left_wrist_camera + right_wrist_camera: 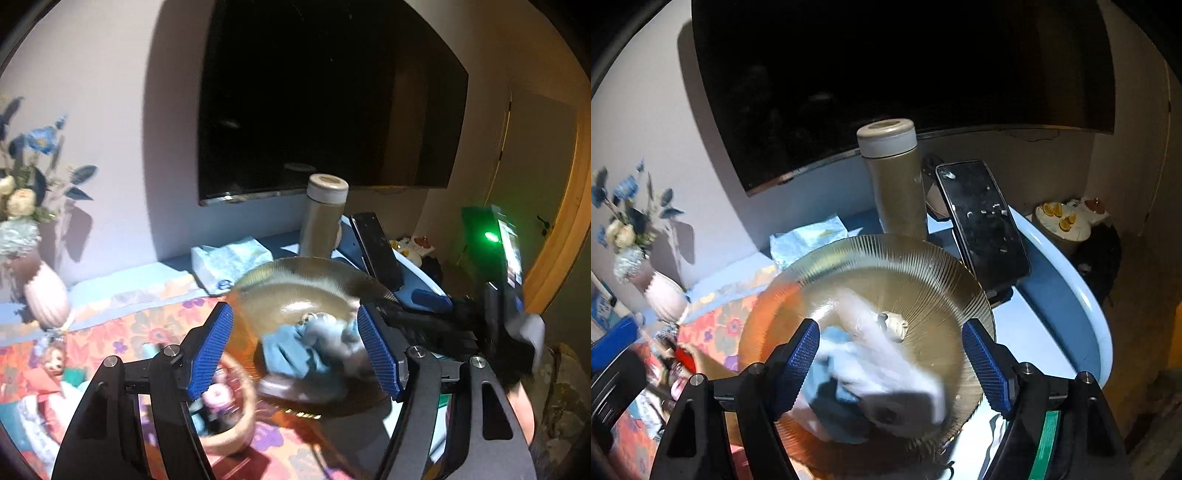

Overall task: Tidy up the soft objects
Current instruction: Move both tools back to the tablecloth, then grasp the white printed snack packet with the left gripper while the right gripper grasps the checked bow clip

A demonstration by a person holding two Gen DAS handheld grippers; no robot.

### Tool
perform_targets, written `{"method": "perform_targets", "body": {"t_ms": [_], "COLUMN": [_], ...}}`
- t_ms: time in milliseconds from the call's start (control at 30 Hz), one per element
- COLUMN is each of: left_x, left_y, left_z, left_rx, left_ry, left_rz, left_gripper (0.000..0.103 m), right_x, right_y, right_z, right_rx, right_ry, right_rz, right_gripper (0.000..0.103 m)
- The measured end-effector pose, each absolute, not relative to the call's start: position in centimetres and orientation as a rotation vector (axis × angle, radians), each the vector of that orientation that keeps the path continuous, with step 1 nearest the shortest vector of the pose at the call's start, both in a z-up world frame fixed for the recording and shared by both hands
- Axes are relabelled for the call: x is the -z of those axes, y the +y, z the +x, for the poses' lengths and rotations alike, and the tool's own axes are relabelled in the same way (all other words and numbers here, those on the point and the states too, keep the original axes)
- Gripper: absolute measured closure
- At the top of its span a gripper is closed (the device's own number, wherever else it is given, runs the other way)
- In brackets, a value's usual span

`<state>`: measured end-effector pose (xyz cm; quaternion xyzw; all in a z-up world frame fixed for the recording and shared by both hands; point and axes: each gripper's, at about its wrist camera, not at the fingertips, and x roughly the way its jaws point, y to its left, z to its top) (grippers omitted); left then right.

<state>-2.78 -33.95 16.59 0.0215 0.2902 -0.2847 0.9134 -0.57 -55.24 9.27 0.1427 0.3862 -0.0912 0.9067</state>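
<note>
A blue and grey plush toy (317,343) lies on a ribbed amber glass plate (295,277). My left gripper (294,310) stands open, its blue pads on either side of the toy and apart from it. In the right wrist view the same toy (882,358), blurred white and blue, lies on the plate (886,262) between the fingers of my open right gripper (891,325), which do not press on it. A small wicker basket (236,417) with a pink item sits below the plate at the left. A doll (55,362) lies on the floral cloth (147,325).
Behind the plate stand a gold thermos (895,184) and a propped phone (982,221). A tissue pack (809,240) lies by the wall and a ribbed vase with flowers (665,295) stands at the left. A dark TV (325,99) hangs above. The round table's pale blue rim (1082,295) curves to the right.
</note>
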Motion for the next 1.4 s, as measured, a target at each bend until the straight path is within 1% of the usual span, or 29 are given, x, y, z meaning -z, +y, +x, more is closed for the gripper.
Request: {"method": "perform_targets", "body": {"t_ms": [67,133,167,200,467,667,833,1033,1233,1400], "left_x": [-17.2,-17.6,-17.7,-17.7,-16.9,-16.2,-15.6,-14.3,-11.4,-9.4], "left_y": [-32.6,-31.1,-30.5,-29.6,-22.7,-15.8,-8.7,-2.0,2.2,3.1], "left_z": [-3.6,-4.2,-4.4,-4.7,-7.3,-9.3,-10.1,-10.2,-9.3,-8.7], "left_rx": [0.562,0.546,0.541,0.532,0.458,0.352,0.25,0.15,0.099,0.123], "left_ry": [0.572,0.562,0.562,0.563,0.59,0.598,0.593,0.612,0.674,0.709], "left_rz": [0.053,0.045,0.041,0.036,-0.02,-0.045,-0.109,-0.19,-0.266,-0.286], "left_gripper": [0.032,0.032,0.032,0.032,0.032,0.032,0.032,0.032,0.032,0.032], "right_x": [-9.8,-10.4,-10.5,-10.7,-10.6,-9.0,-8.0,-8.0,-6.3,-4.3], "right_y": [-54.9,-54.4,-54.3,-54.1,-51.6,-46.7,-40.8,-32.3,-25.2,-22.2], "right_z": [-0.4,-1.2,-1.7,-2.4,-7.5,-9.7,-10.3,-10.2,-9.6,-8.5], "right_rx": [0.171,0.184,0.181,0.17,0.119,0.03,-0.069,-0.223,-0.322,-0.418], "right_ry": [0.793,0.773,0.767,0.755,0.717,0.759,0.802,0.813,0.856,0.94], "right_rz": [0.288,0.281,0.288,0.305,0.369,0.371,0.28,0.108,-0.039,-0.034], "right_gripper": [0.025,0.02,0.015,0.014,0.013,0.013,0.013,0.013,0.013,0.013]}}
